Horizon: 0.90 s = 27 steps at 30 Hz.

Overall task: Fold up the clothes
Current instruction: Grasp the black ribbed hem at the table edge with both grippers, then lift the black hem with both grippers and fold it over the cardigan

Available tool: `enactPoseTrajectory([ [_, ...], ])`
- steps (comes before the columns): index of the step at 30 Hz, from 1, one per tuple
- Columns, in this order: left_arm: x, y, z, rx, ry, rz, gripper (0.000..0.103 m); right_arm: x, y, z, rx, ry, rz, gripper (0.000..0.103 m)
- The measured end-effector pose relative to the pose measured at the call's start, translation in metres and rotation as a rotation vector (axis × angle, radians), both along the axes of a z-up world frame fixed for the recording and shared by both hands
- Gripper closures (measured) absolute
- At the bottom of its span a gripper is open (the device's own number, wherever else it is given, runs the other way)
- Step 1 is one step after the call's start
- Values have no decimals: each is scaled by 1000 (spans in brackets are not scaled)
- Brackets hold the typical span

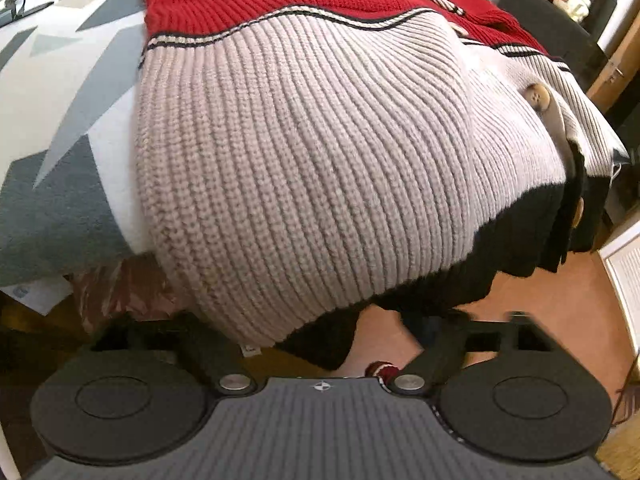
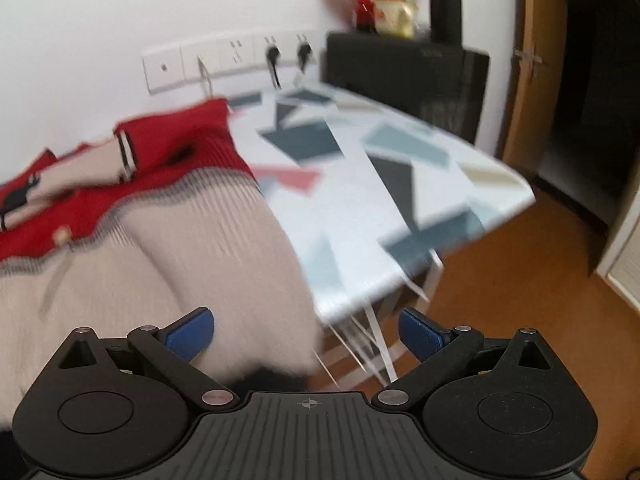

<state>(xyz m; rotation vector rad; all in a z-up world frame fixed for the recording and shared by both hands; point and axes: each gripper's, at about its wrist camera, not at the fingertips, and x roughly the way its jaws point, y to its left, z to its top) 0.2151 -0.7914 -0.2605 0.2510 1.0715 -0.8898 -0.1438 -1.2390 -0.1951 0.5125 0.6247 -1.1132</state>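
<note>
A knit cardigan (image 1: 320, 140), beige with a red top, black hem and brown buttons, lies on the table and hangs over its near edge. It also shows in the right wrist view (image 2: 180, 232), blurred. My left gripper (image 1: 320, 320) sits low at the hanging hem; its arms are spread wide and the fingertips are hidden by the knit. My right gripper (image 2: 306, 334) is open, its blue pads (image 2: 192, 334) wide apart, just above the cardigan's right edge and empty.
The table (image 2: 360, 184) has a white cloth with grey and pink geometric shapes. A wall socket strip (image 2: 224, 60), a black cabinet (image 2: 404, 76) with a vase and bottle stand behind. Brown floor (image 2: 520, 300) lies to the right.
</note>
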Motion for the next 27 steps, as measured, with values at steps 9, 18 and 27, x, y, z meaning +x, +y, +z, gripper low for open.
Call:
enactPoseTrajectory([
  [9, 3, -40, -7, 78, 66, -29, 15, -27, 0, -56, 125, -79, 159, 15],
  [18, -19, -36, -7, 120, -3, 45, 75, 2, -12, -76, 188, -81, 356, 11],
  [27, -50, -13, 19, 82, -52, 110, 87, -11, -13, -65, 331, -169, 393, 96],
])
